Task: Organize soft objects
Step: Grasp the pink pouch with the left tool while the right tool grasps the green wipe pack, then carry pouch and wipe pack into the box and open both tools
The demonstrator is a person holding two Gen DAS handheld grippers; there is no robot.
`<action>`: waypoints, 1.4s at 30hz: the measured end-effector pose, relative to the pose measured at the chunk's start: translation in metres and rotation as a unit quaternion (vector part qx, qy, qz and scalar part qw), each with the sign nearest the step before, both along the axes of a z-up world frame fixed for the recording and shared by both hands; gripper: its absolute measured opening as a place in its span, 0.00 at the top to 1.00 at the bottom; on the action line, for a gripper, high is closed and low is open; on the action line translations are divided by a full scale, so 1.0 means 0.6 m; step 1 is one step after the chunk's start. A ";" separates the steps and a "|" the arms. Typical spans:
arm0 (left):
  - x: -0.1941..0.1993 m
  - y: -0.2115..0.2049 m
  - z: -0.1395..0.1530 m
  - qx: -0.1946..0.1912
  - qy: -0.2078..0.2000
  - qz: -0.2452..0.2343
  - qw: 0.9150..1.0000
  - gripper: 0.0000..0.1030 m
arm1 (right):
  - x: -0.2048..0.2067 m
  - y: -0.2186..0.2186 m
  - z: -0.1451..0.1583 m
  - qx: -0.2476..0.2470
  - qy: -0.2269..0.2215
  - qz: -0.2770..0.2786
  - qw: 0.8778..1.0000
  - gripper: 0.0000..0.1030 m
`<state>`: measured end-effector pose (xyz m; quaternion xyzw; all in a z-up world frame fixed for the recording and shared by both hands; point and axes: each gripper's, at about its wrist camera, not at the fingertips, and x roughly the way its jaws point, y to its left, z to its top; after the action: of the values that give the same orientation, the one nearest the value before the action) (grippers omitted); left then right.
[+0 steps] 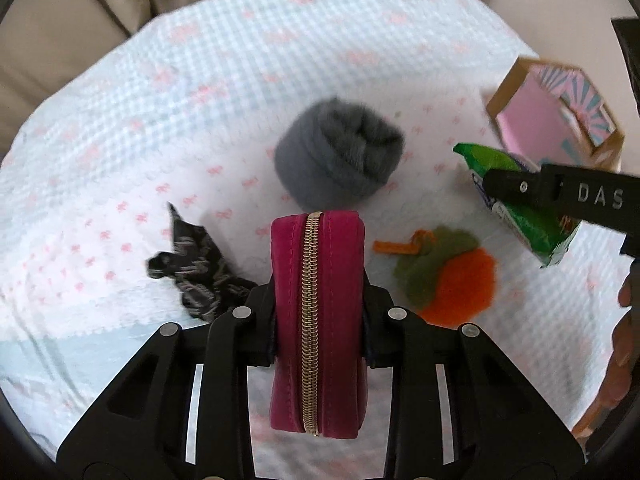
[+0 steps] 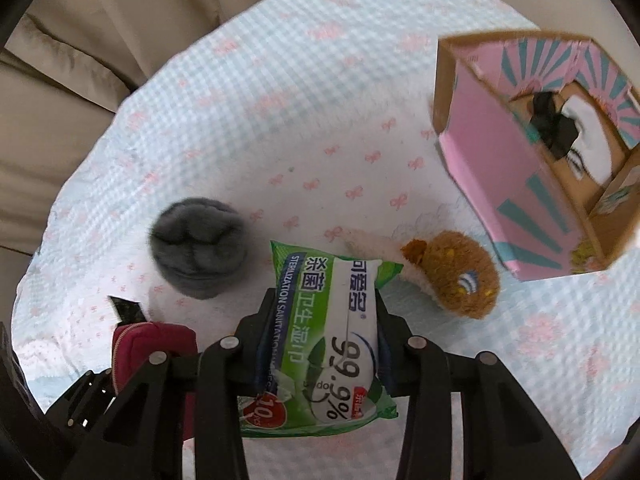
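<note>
My left gripper (image 1: pixel 319 280) is shut on a crimson velvet zip pouch (image 1: pixel 318 320), held above the bed; the pouch also shows in the right wrist view (image 2: pixel 148 344). My right gripper (image 2: pixel 320 320) is shut on a green pack of wet wipes (image 2: pixel 324 344), also visible in the left wrist view (image 1: pixel 524 208). A grey rolled fuzzy cloth (image 1: pixel 340 160) lies ahead, also in the right wrist view (image 2: pixel 198 248). An orange and green felt piece (image 1: pixel 448 272) lies to the right. A brown plush toy (image 2: pixel 452 276) lies right of the wipes. A pink cardboard box (image 2: pixel 532 152) stands open at the right.
A black patterned fabric scrap (image 1: pixel 196 268) lies left of the pouch. The bed cover (image 1: pixel 200 100) is white-blue checked with pink bows. Beige curtains (image 2: pixel 80 40) hang behind. The box holds a black item (image 2: pixel 554 124). The box also shows in the left wrist view (image 1: pixel 556 120).
</note>
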<state>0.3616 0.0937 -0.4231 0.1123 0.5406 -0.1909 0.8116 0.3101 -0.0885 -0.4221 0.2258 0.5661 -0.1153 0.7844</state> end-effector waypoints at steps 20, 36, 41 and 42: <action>-0.108 -0.052 0.377 -0.077 -0.101 0.057 0.990 0.75 | -0.104 -0.051 0.363 -0.035 -0.141 0.061 0.987 0.63; -0.193 -0.369 0.466 -0.121 -0.107 0.115 0.980 0.75 | -0.170 -0.325 0.472 -0.058 -0.196 0.179 0.962 0.63; -0.163 -0.471 0.419 -0.121 -0.074 0.113 0.983 0.75 | -0.154 -0.425 0.444 -0.077 -0.182 0.189 0.962 0.63; -0.155 -0.484 0.405 -0.120 -0.067 0.112 0.984 0.75 | -0.148 -0.441 0.434 -0.079 -0.178 0.190 0.962 0.63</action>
<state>0.2687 -0.1966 -0.1799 -0.0344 0.4670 -0.1540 0.8701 0.2212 -0.3529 -0.1614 0.0678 0.4390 0.0337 0.8953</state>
